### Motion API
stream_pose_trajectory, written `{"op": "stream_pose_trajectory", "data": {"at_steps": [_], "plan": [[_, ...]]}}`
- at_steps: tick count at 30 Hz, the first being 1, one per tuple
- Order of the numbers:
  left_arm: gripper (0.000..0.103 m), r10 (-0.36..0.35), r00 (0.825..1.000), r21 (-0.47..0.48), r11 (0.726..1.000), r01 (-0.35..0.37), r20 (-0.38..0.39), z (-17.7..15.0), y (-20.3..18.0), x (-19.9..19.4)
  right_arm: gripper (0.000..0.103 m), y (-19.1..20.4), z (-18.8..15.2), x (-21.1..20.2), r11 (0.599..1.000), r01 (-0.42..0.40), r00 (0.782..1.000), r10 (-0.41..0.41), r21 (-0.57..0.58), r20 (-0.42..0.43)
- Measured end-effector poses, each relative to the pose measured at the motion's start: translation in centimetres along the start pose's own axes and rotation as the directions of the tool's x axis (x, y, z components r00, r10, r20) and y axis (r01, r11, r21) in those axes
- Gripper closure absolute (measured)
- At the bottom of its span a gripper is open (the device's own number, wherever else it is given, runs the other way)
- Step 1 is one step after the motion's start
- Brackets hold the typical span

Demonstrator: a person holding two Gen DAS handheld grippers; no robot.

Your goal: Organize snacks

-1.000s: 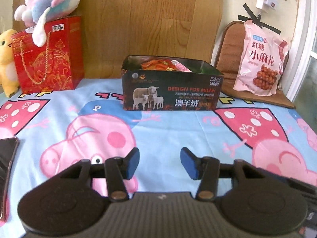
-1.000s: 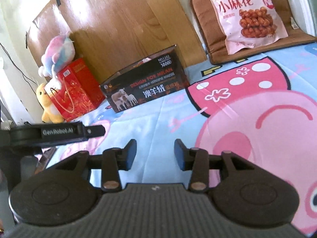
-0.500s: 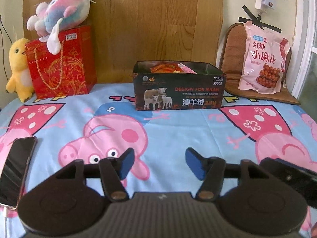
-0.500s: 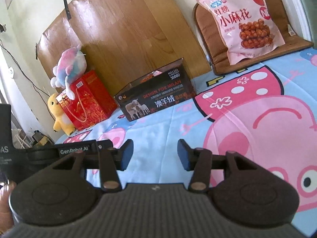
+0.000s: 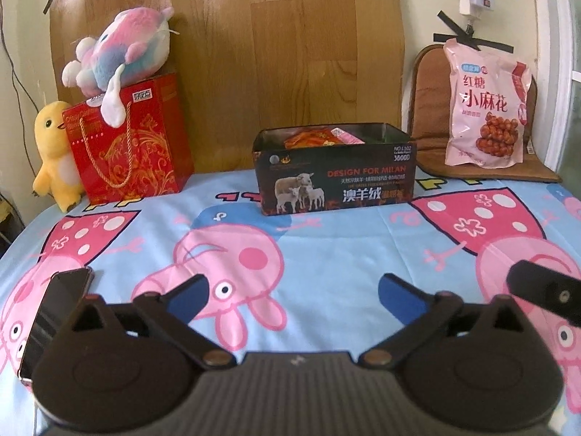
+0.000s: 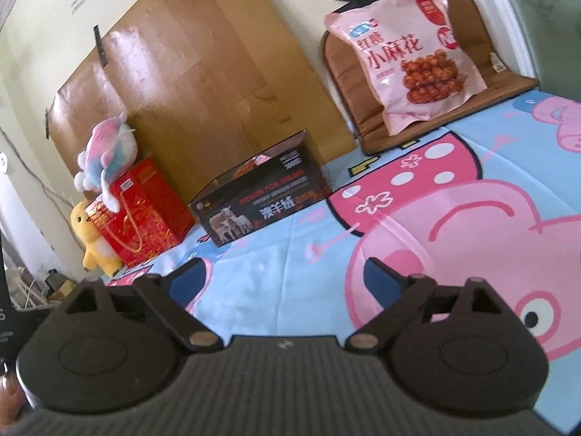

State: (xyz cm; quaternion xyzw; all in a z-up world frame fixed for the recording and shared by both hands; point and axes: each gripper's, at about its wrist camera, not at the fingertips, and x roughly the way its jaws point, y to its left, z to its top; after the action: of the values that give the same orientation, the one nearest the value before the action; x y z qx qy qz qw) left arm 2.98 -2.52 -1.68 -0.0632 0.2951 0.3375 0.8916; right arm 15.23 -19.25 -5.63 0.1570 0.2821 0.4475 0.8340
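Now left gripper [image 5: 292, 296] and right gripper [image 6: 287, 278] tilt down over the bedsheet [image 5: 345, 250], empty jaws opening

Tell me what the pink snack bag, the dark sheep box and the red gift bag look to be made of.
Pink snack bag: likely plastic film, glossy; it creases softly and catches light. Dark sheep box: probably printed cardboard, slightly glossy; thin straight walls, open top. Red gift bag: seemingly coated paper with gold print and a twisted cord handle.
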Motion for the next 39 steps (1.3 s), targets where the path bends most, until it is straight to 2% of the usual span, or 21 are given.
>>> {"op": "stream_pose_trajectory", "data": {"at_steps": [3, 12, 27, 39], "plan": [[0.000, 0.024, 1.000, 0.007, 1.000, -0.023, -0.020, 0.0, -0.1, 0.2, 0.006, -0.2, 0.0, 0.0, 1.000, 0.003, 1.000, -0.003, 0.012, 0.000], [0.000, 0.022, 0.997, 0.032, 0.999, -0.020, -0.070, -0.2, -0.9, 0.8, 0.004, -0.8, -0.5, 0.4, 1.000, 0.009, 1.000, -0.009, 0.021, -0.022], [0.000, -0.010, 0.993, 0.072, 0.997, 0.019, -0.121, -0.4, -2.6, 2.0, 0.004, -2.4, -0.7, 1.4, 0.998, 0.025, 0.998, -0.022, 0.052, -0.056], [0.000, -0.028, 0.993, 0.073, 0.997, 0.036, -0.113, -0.3, -2.6, 2.8, 0.004, -1.7, -0.6, 1.5, 0.994, 0.102, 0.995, -0.101, -0.029, 0.021]]}}
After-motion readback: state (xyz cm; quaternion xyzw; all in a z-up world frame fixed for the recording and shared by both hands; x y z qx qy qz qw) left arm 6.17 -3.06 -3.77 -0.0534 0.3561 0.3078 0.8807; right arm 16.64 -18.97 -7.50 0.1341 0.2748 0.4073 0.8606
